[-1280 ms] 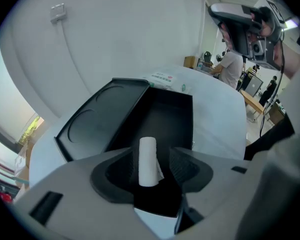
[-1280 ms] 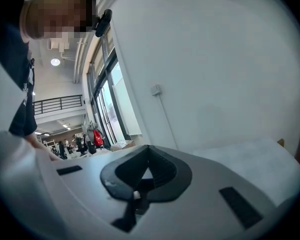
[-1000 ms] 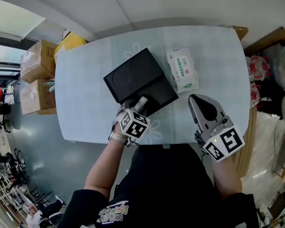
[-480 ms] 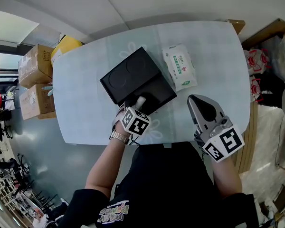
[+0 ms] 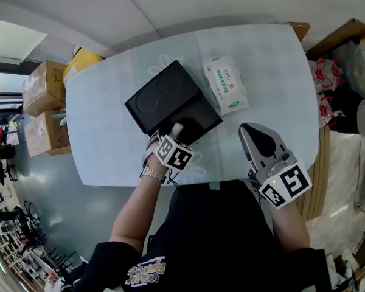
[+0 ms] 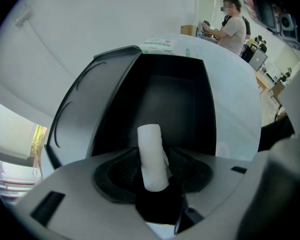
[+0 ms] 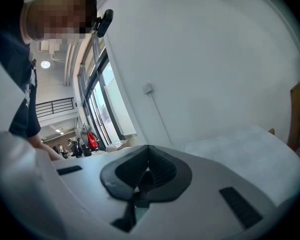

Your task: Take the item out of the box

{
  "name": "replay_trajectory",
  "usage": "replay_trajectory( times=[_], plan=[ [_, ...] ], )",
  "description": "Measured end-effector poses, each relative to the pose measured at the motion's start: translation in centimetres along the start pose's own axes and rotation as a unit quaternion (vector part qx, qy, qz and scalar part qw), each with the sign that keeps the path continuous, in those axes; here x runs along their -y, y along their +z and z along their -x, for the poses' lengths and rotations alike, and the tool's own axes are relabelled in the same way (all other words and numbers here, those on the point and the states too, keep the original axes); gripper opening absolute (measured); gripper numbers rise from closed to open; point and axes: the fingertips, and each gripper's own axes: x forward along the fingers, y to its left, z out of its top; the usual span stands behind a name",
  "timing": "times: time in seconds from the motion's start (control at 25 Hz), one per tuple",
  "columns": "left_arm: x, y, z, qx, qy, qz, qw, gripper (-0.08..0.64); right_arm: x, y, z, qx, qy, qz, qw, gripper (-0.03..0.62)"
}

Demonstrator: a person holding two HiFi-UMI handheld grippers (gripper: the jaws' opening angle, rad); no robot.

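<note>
A black box (image 5: 194, 117) lies open on the table, its lid (image 5: 161, 96) folded back to the left. My left gripper (image 5: 175, 131) hangs over the box's near edge, shut on a white cylinder (image 6: 151, 156) that stands up between the jaws. Beyond the cylinder, the box (image 6: 172, 109) looks dark and bare inside. My right gripper (image 5: 260, 140) rests at the table's near right edge, jaws shut with nothing between them (image 7: 146, 173), tilted up toward the wall.
A green-and-white pack of wipes (image 5: 225, 85) lies right of the box. The table (image 5: 109, 126) has a pale blue cloth. Cardboard boxes (image 5: 45, 99) stand on the floor at left, clutter at right (image 5: 340, 84). A person (image 6: 230, 26) stands far off.
The view has shifted slightly. My left gripper, with the white cylinder, stays at the box's near edge; the right gripper has not moved.
</note>
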Motion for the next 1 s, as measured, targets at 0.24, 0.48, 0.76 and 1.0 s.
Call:
replay_trajectory(
  times=[0.24,0.48,0.76,1.0],
  plan=[
    [0.3,0.0,0.0,-0.005,-0.004,-0.01,0.9999,0.186,0.1,0.1,0.9,0.003,0.0,0.0,1.0,0.009],
    [0.3,0.1,0.0,0.003,0.02,-0.023,0.9995,0.133,-0.2,-0.3,1.9,0.003,0.003,-0.001,1.0,0.009],
    [0.1,0.8,1.3,0.039,0.013,0.033,0.9986,0.129,-0.3,-0.3,3.3,0.002,0.008,0.005,1.0,0.009],
    [0.1,1.7,4.2,0.087,0.031,0.068,0.9934,0.129,-1.0,0.4,3.9,0.007,0.027,0.02,0.999,0.009]
  ],
)
